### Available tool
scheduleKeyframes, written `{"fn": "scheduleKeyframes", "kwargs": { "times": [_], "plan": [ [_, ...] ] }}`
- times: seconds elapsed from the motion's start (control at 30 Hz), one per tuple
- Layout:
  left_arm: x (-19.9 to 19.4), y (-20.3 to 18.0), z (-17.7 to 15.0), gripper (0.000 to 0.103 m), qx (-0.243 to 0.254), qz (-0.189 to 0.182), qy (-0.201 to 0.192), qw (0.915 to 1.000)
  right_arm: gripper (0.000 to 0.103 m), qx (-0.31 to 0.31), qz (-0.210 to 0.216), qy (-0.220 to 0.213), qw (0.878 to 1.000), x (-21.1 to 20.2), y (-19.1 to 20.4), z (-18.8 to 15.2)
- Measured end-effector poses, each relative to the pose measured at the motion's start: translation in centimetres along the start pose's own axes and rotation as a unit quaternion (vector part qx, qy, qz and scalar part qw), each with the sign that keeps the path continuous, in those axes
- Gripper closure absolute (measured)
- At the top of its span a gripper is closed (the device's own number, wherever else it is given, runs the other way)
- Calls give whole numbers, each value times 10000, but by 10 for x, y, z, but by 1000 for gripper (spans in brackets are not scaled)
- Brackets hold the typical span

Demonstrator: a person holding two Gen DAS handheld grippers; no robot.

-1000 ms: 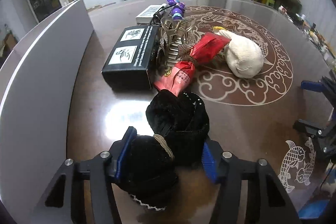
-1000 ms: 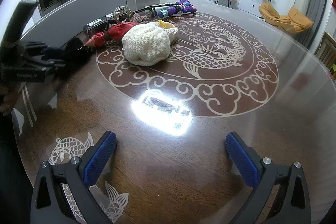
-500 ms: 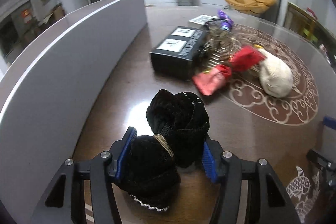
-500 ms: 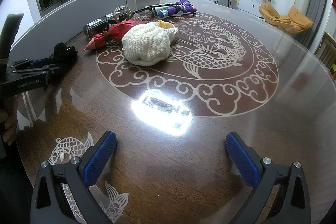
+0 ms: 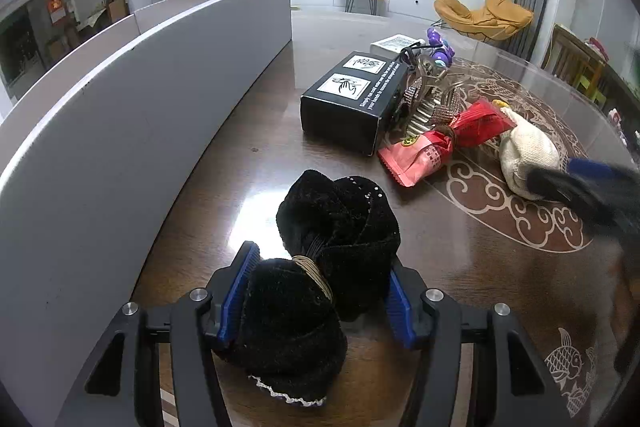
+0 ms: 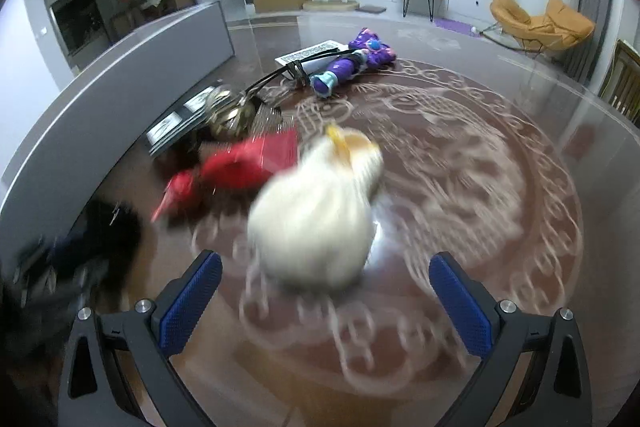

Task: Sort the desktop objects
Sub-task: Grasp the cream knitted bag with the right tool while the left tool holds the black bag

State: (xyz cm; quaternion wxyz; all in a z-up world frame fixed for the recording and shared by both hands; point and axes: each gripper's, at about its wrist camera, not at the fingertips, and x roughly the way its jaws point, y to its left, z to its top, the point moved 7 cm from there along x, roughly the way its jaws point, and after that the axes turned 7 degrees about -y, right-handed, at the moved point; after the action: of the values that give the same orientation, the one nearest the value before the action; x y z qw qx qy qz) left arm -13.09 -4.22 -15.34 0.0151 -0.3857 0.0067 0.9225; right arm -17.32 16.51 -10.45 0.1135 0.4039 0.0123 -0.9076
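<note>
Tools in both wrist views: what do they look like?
Same on both: left tool and right tool have matte black angular finger arms, silver screw heads at the joints, and blue textured pads on the inner faces. No cables, markings or sleeves visible.

Dark patterned table (glossy): black box, red packet, white pouch.

Black box: top face carries two white labels, each with a black brush-style drawing or characters, not legible. Along the top edge of its side runs a line of small white English print; only fragments make out, something like "Supply ... your hands ...", the rest too small. White booklet behind it: printed, unreadable. Red packet: gold emblem and a patterned panel, no words readable. Right wrist view too blurred for any text.
</note>
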Motion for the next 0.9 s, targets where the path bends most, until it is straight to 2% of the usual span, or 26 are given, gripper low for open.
{"fn": "scheduleKeyframes", "kwargs": {
  "times": [0.03,0.07,0.13,0.17,0.2,0.27,0.43,0.57,0.73,0.9],
  "plan": [
    [1,0,0,44,5,-7,-5,10000,0,-40,-28,67,10000,9,2,3],
    [1,0,1,44,16,-8,-7,10000,5,-108,-64,154,9998,20,4,7],
    [0,-1,1,44,23,-21,-12,10000,26,-248,-193,196,9993,28,4,8],
    [0,-1,1,44,25,-35,-7,10000,42,-331,-221,133,9991,26,4,7],
    [0,-1,1,45,29,-61,2,10000,46,-350,-210,104,9991,22,3,5],
    [-2,-4,1,46,51,-161,16,9999,48,-204,-48,139,9997,9,-1,-7],
    [-15,-21,-3,55,128,-727,32,9973,48,-119,82,121,9998,-39,-15,-51],
    [-29,-23,-5,57,-94,-1116,-4,9937,48,34,110,106,9999,-83,-29,-92],
    [-60,-19,1,63,-336,-1324,-260,9903,48,39,170,-241,9996,-120,-27,-93],
    [-114,5,21,63,-537,-1359,-742,9865,48,-235,630,-574,9961,-133,21,-60]
  ]
}}
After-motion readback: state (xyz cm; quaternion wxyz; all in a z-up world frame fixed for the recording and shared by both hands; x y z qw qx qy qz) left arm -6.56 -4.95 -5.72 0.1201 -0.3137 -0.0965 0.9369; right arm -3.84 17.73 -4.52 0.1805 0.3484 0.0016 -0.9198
